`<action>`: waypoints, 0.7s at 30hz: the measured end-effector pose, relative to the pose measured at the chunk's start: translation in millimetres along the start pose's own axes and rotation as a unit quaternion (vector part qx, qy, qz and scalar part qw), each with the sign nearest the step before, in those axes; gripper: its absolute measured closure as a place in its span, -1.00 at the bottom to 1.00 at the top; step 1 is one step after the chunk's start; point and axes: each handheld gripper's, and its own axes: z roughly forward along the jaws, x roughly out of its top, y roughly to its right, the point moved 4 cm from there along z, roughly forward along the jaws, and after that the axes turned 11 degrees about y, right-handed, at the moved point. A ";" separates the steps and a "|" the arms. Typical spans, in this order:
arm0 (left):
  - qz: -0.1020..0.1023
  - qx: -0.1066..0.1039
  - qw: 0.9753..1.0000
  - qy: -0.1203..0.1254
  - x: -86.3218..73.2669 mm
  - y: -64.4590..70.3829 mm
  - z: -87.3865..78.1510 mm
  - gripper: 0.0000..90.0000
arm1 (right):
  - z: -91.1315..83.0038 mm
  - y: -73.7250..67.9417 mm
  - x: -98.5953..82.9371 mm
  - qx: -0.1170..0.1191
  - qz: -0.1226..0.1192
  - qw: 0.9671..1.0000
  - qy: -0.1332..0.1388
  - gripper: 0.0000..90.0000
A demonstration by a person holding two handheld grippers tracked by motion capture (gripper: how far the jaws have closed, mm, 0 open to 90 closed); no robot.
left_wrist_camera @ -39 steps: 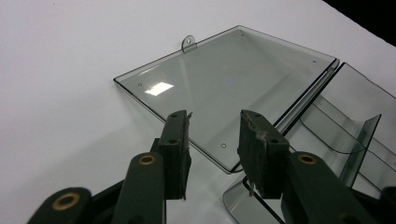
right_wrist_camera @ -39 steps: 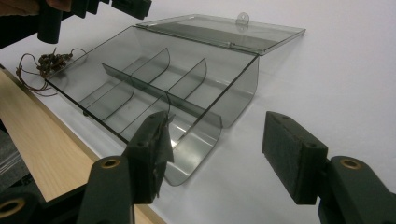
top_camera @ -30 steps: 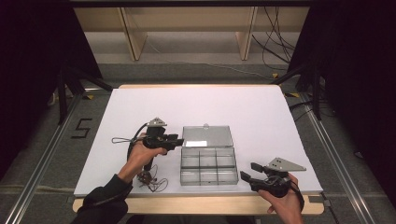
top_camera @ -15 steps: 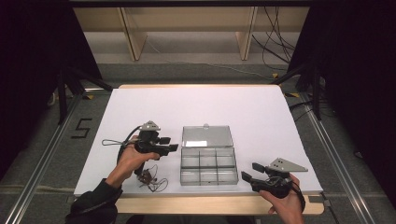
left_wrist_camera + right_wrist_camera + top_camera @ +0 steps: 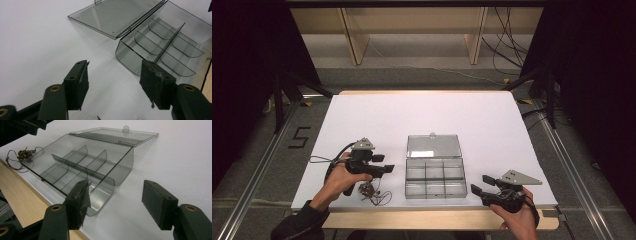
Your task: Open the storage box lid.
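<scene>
A clear plastic compartment box [image 5: 435, 179] lies at the table's near middle, its lid [image 5: 433, 146] folded flat behind it; the compartments look empty. My left gripper [image 5: 385, 163] hovers just left of the box, open, nothing between its jaws. In the left gripper view the open gripper [image 5: 115, 68] looks toward the box [image 5: 160, 47] and its lid [image 5: 112, 15]. A small brown wire tangle [image 5: 371, 192] rests on the sheet under that hand. My right gripper [image 5: 479, 184] sits at the box's near right corner, open and empty; its view has the open gripper [image 5: 115, 186], the box [image 5: 82, 165] and the tangle [image 5: 22, 153].
A white sheet [image 5: 427, 117] covers the tabletop, with a bare wooden strip [image 5: 437, 220] along the near edge. Wooden shelving legs and loose cables stand on the floor beyond the far edge. A metal rail [image 5: 562, 165] runs beside the table on the right.
My left gripper has drawn back left and toward the near edge, away from the box. The right gripper has stayed where it was.
</scene>
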 end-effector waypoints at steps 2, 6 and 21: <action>0.010 -0.004 1.000 -0.001 -1.8 1.7 -3.5 -0.16 | -1.4 2.3 0.6 0.004 -0.014 1.000 0.004 -0.12; 0.016 -0.005 1.000 -0.012 -5.4 5.4 -12.0 -0.23 | -3.7 2.7 -0.8 0.006 -0.013 1.000 0.003 -0.12; 0.037 -0.010 0.999 -0.016 -6.6 15.7 -30.5 -0.42 | -6.1 3.2 -4.4 0.005 -0.013 1.000 -0.006 -0.12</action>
